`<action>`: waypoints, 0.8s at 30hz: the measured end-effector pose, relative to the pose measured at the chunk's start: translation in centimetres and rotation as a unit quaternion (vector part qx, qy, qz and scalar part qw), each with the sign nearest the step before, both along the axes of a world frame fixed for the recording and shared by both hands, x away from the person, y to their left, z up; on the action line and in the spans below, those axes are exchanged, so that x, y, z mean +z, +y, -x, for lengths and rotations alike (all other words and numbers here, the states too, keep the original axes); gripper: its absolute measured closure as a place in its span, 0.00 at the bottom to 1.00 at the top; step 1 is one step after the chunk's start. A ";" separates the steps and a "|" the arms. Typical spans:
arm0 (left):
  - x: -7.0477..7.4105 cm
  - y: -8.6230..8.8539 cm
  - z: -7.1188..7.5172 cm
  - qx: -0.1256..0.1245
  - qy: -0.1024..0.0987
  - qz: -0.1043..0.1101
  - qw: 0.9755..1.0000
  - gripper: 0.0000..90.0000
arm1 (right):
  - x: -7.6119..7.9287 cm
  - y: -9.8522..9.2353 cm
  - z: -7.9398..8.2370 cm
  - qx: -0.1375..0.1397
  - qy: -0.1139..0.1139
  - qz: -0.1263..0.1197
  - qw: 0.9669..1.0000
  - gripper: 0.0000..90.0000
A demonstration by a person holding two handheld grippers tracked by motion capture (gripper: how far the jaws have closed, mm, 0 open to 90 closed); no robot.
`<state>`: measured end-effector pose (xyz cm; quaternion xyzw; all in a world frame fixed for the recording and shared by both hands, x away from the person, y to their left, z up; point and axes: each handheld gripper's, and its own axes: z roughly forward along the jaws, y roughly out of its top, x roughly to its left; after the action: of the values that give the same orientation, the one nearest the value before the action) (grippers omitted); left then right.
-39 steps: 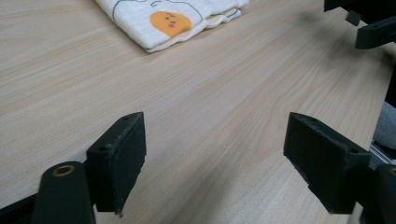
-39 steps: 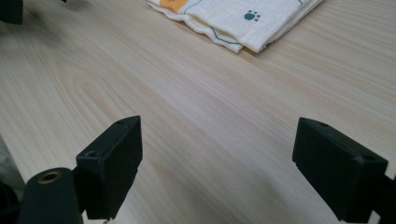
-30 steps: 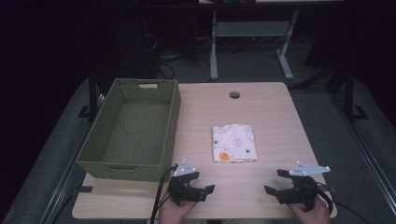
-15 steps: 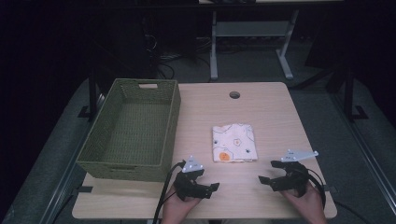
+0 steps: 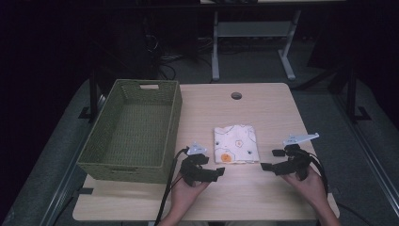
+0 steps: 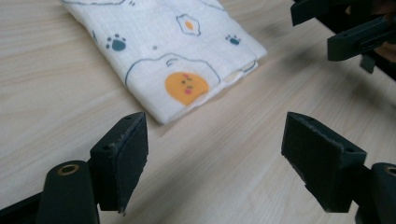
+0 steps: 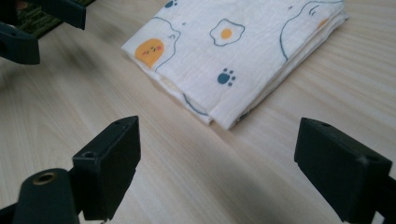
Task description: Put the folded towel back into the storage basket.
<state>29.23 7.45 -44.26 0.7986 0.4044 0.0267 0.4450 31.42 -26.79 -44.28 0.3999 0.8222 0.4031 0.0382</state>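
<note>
**Two open tools flanked a folded cloth**

A folded cloth [image 5: 235,143] lay flat on the tabletop [image 5: 263,108], near its middle and a little toward the person's side. It was white, printed with fried eggs, paw marks and an orange face at the near left corner. A green woven basket [image 5: 134,129] stood well to its left, apart from it.

The left tool [image 5: 217,172] was held low at the cloth's near left corner, just beside it but not touching. Its jaws stood wide apart with nothing between them; in the left gripper view the cloth's corner [image 6: 187,86] lay ahead of the gap, short of the pads.

The right tool [image 5: 269,160] was held at the cloth's right edge, close to it, jaws pointing toward the cloth. They too gaped wide and held nothing. In the right gripper view the cloth's near corner [image 7: 224,119] lay ahead of the jaws. Whether either tool rested on the wood or hung just above it was hard to tell from these angles.
</note>
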 end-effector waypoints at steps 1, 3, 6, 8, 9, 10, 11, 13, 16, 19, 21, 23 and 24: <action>0.1 0.0 -0.1 0.000 0.001 -0.001 1.000 0.26 | 0.1 0.1 -0.3 -0.001 0.004 0.003 1.000 0.16; 0.2 -0.1 -0.5 0.002 0.004 0.001 1.000 0.25 | 0.4 0.2 -0.7 0.000 0.004 0.010 1.000 0.16; 0.3 -0.3 -0.8 0.002 0.005 0.000 1.000 0.25 | 0.6 0.3 -1.2 0.001 0.005 0.001 1.000 0.16; 0.4 -0.5 -1.1 0.003 0.004 -0.002 1.000 0.26 | 0.8 0.6 -2.0 0.001 0.011 0.009 1.000 0.16; 0.4 -0.6 -1.5 0.002 0.012 0.001 1.000 0.25 | 0.8 0.7 -2.2 0.001 0.008 0.007 1.000 0.16; 0.4 -0.6 -1.5 0.002 0.012 0.001 1.000 0.25 | 0.8 0.7 -2.2 0.001 0.008 0.007 1.000 0.16; 0.4 -0.9 -1.8 0.003 0.014 -0.004 1.000 0.25 | 0.8 0.7 -2.6 0.001 0.013 -0.003 1.000 0.16; 0.4 -1.2 -2.1 0.006 0.016 -0.011 1.000 0.26 | 0.8 0.8 -2.9 0.002 0.022 0.002 1.000 0.16; 0.3 -1.5 -2.7 0.008 0.023 -0.010 1.000 0.26 | 1.1 1.1 -3.6 0.006 0.024 0.006 1.000 0.16; 0.2 -1.7 -3.3 0.018 0.029 -0.011 0.999 0.26 | 1.2 1.4 -4.2 0.008 0.030 0.002 1.000 0.16; 0.1 -2.0 -3.7 0.020 0.034 -0.019 0.999 0.26 | 1.5 2.0 -4.8 0.010 0.028 0.005 1.000 0.16; 0.1 -2.3 -3.8 0.022 0.040 -0.009 0.999 0.28 | 1.6 2.2 -5.5 0.017 0.033 0.005 0.999 0.19; 0.1 -2.3 -3.8 0.022 0.040 -0.009 0.999 0.28 | 1.6 2.3 -5.8 0.016 0.034 0.013 0.999 0.19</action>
<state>33.03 5.19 -44.12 0.7940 0.4387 0.0078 0.4206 37.25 -24.45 -42.69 0.3999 0.8345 0.3791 0.0096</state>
